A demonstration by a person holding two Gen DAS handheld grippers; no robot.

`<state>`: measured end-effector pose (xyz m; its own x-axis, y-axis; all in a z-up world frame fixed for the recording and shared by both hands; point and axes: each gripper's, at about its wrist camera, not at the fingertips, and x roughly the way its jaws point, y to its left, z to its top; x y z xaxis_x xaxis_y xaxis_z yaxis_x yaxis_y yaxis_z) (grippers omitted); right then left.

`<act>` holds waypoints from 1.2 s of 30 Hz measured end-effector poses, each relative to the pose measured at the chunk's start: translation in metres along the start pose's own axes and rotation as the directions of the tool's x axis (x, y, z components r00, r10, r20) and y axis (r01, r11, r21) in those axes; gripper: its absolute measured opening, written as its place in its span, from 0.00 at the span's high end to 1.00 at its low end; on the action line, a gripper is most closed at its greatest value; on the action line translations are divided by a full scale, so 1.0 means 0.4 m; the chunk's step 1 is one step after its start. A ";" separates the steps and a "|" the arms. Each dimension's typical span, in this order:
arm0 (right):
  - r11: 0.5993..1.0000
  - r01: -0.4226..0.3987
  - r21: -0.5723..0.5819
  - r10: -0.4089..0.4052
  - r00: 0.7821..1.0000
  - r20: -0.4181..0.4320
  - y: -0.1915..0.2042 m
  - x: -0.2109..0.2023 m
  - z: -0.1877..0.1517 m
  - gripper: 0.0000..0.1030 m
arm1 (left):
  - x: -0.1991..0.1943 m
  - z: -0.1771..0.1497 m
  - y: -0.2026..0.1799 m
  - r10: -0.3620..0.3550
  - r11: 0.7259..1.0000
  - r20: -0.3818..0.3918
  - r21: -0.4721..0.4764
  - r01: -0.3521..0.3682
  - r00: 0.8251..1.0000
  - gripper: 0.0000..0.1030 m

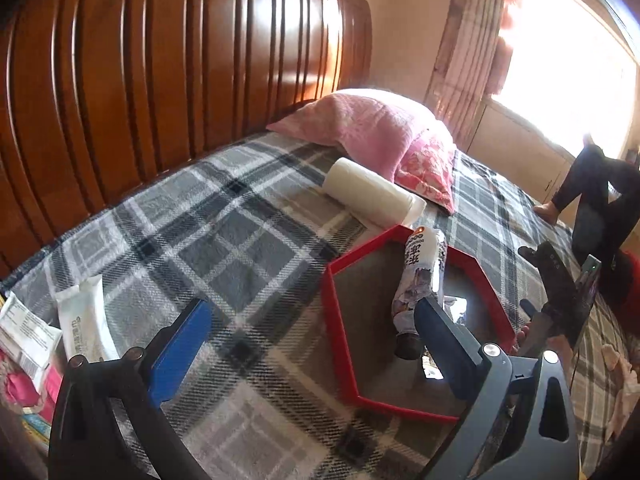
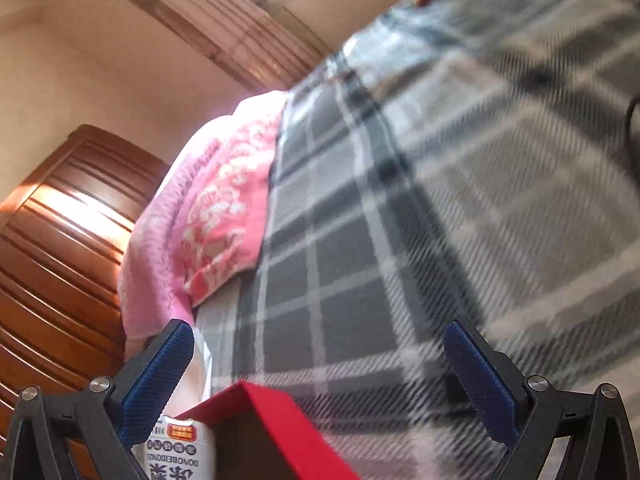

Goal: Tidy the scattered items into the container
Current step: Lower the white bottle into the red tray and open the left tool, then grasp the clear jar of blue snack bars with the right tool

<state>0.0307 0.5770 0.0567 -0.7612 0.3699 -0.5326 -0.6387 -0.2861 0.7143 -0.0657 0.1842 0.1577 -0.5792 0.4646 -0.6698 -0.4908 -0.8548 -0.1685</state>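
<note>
Looking along the left tongs (image 1: 310, 340), I am seeing far more of the bed than the other camera gives. At the far left edge a heap of small packets (image 1: 28, 340) is lying on the plaid blanket (image 1: 224, 240), with a white tube (image 1: 82, 326) just beside it. Behind them the wooden headboard (image 1: 160, 60) is rising, and a pink pillow (image 1: 376, 136) is resting against its right end. A white paper roll (image 1: 372, 192) is lying just in front of the pillow. Right of centre the red hexagonal tray (image 1: 340, 320) is sitting on the blanket, and a printed snack packet (image 1: 420, 280) is lying inside it, its top end leaning on the far rim. Farther right the other tool is showing as a dark shape, and someone's dark-clothed legs (image 1: 592, 192) are resting near the window.

The right tongs (image 2: 320, 384) are giving a tilted, blurred view: headboard at left, pillow, then blanket filling the right side. Only one red corner of the tray and the packet's top are peeping in at the bottom.

Both pairs are pointing downward at a slant. Both are standing wide apart and gripping nothing: the left pair's right finger is crossing in front of the packet, while the right pair is framing bare blanket.
</note>
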 end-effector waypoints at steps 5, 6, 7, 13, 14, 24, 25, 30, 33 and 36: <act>0.974 0.036 -0.225 -0.068 0.988 -0.138 0.141 0.115 -0.080 0.04 | 0.012 -0.004 0.065 0.104 0.992 -0.001 -0.070 -0.103 0.995 0.00; 0.961 0.000 -0.277 -0.053 0.982 -0.184 0.177 0.134 -0.105 0.04 | 0.013 -0.007 0.076 0.107 0.991 0.000 -0.074 -0.107 0.994 0.00; 0.943 -0.027 -0.330 -0.052 0.972 -0.230 0.213 0.148 -0.133 0.04 | 0.013 -0.010 0.083 0.116 0.990 -0.004 -0.079 -0.116 0.993 0.00; 0.834 -0.167 -0.526 -0.025 0.941 -0.338 0.323 0.142 -0.321 0.04 | 0.016 -0.036 0.117 0.119 0.987 -0.041 -0.099 -0.123 0.992 0.00; 0.805 -0.179 -0.565 -0.028 0.940 -0.339 0.340 0.138 -0.359 0.04 | 0.012 -0.039 0.121 0.120 0.987 -0.038 -0.107 -0.124 0.992 0.00; 0.633 -0.260 -0.729 0.062 0.956 -0.288 0.452 -0.004 -0.557 0.03 | -0.228 -0.178 0.234 0.194 0.977 0.057 -0.106 -0.187 0.979 0.00; 0.644 -0.254 -0.721 0.060 0.957 -0.283 0.455 -0.020 -0.552 0.03 | -0.262 -0.199 0.260 0.208 0.973 0.057 -0.119 -0.200 0.977 0.00; 0.680 -0.316 -0.661 0.194 0.948 -0.253 0.467 -0.182 -0.554 0.00 | -0.403 -0.311 0.386 0.325 0.924 0.034 -0.225 -0.310 0.945 0.00; 0.635 -0.449 -0.628 0.312 0.893 -0.324 0.493 -0.282 -0.594 0.00 | -0.462 -0.370 0.450 0.347 0.895 0.046 -0.314 -0.316 0.937 0.00; 0.552 -0.543 -0.633 0.332 0.840 -0.430 0.522 -0.351 -0.676 0.00 | -0.497 -0.416 0.492 0.333 0.876 0.058 -0.387 -0.286 0.941 0.00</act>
<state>-0.0260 0.2266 0.1577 -0.8994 -0.1644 -0.4050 -0.0104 -0.9183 0.3958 0.0612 -0.1148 0.1372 -0.7461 0.1659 -0.6449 -0.0121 -0.9717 -0.2360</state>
